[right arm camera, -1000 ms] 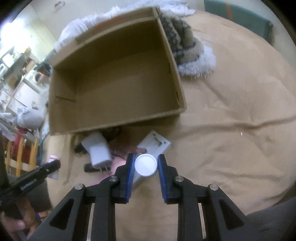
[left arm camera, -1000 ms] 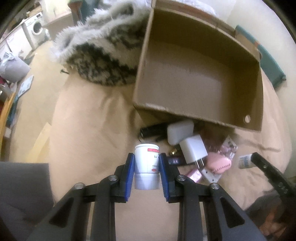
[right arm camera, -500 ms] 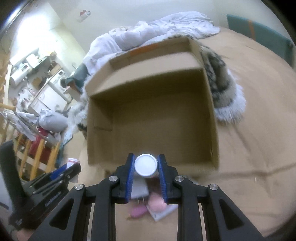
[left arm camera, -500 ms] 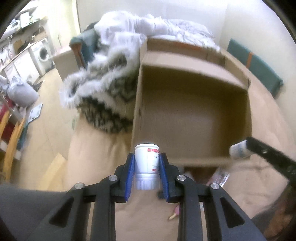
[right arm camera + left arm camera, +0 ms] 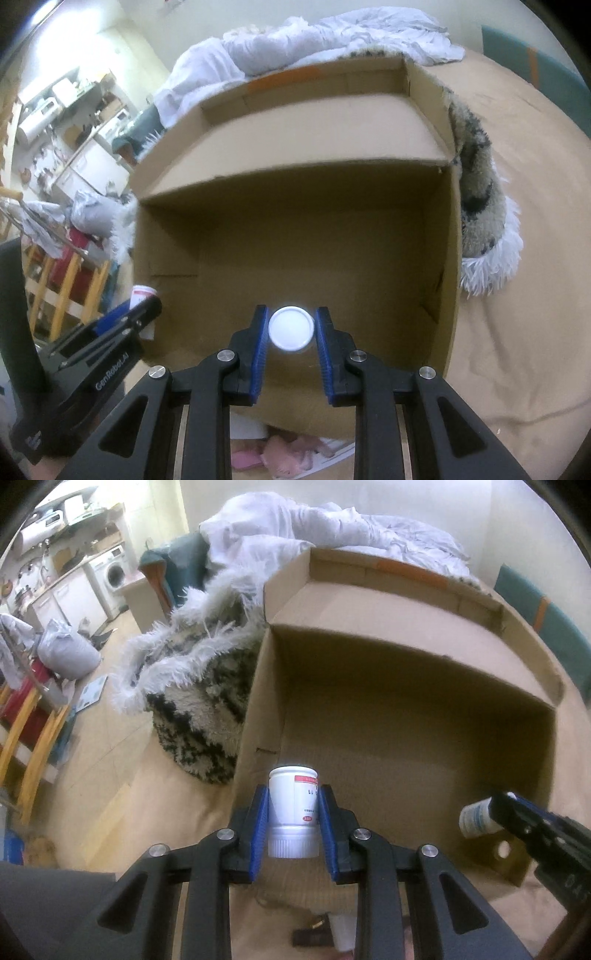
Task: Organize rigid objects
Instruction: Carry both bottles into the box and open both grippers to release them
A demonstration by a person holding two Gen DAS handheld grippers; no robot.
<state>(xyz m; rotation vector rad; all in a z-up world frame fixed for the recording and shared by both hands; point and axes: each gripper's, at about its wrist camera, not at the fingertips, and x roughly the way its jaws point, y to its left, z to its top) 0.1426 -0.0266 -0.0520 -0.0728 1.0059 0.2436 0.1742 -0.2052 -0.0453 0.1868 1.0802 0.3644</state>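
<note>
**Two bottles held over one box**

Over the near edge of one open cardboard box [image 5: 424, 738], two grippers each clamp one small white bottle. On the left, the gripper [image 5: 293, 821] has its two blue pads pressed on the sides of an upright bottle [image 5: 293, 812] with a red-banded label and a ribbed cap at the bottom end; the jaws stand only as far apart as the bottle is wide. On the right, the gripper [image 5: 291, 328] grips a second bottle [image 5: 291, 328] seen end-on, its round white face turned toward the camera. From the left wrist view, that second bottle shows at the right, sticking out of the black jaws above the box's near wall. The box interior appears bare in both views. It sits on a tan sheet [image 5: 535, 258], with one shaggy black-and-white blanket [image 5: 192, 686] against its side and one white duvet [image 5: 295, 528] behind. Below the box's near wall lie several small items: a pink one [image 5: 284, 454], a dark one, and a white one, all partly hidden.
</note>
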